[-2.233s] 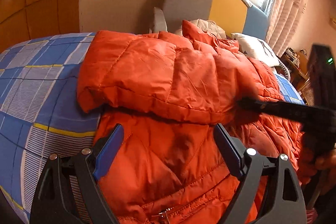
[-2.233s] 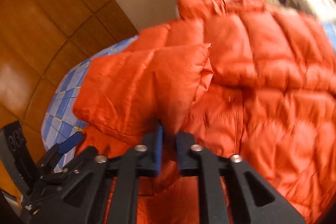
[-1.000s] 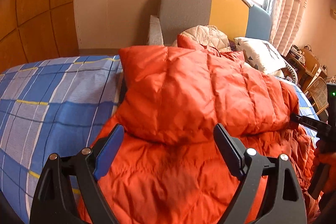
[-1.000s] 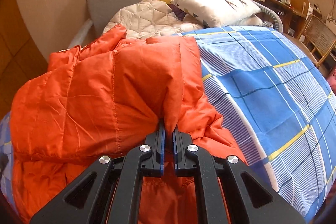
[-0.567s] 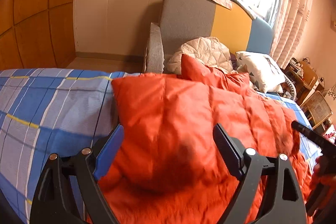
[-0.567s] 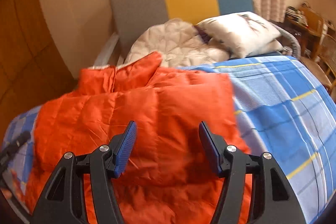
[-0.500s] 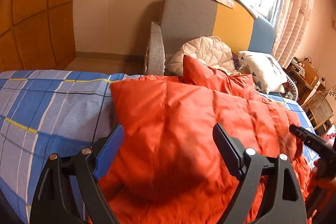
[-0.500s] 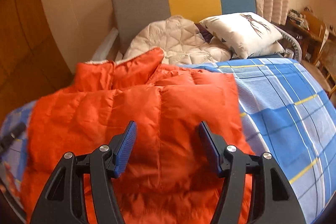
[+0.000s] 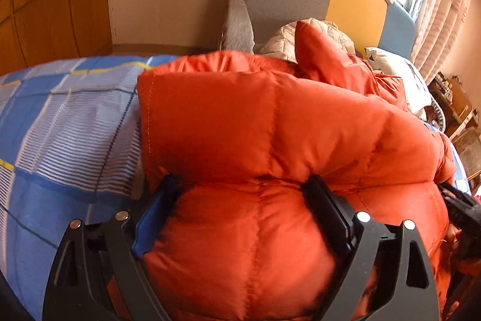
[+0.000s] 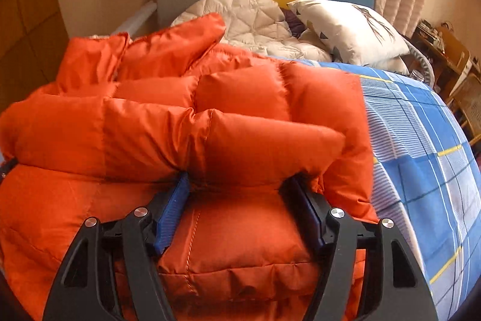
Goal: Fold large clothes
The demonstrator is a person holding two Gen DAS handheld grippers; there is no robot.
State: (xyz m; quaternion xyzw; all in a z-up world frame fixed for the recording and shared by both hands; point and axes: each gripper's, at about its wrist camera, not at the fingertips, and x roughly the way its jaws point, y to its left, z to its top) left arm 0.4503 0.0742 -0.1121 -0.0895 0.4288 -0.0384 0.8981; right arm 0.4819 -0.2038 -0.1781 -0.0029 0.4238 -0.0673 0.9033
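In the left wrist view, the left gripper [image 9: 240, 185] is spread wide, its fingertips pushed into the orange down jacket [image 9: 270, 125] lying on the checked bed sheet [image 9: 60, 125]; nothing is clamped.

In the right wrist view, the right gripper [image 10: 237, 182], having just been opening, is likewise pressed against the folded jacket [image 10: 210, 140], with puffy fabric bulging between its parted jaws.

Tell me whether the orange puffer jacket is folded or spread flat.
Folded: the orange puffer jacket has one padded layer doubled over another on the blue plaid bedspread.

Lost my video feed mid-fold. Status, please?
Left gripper open, right gripper just opened; both pushed into the orange jacket, puffy fabric between the jaws. Jacket folded over on the bed. Nothing in the way.
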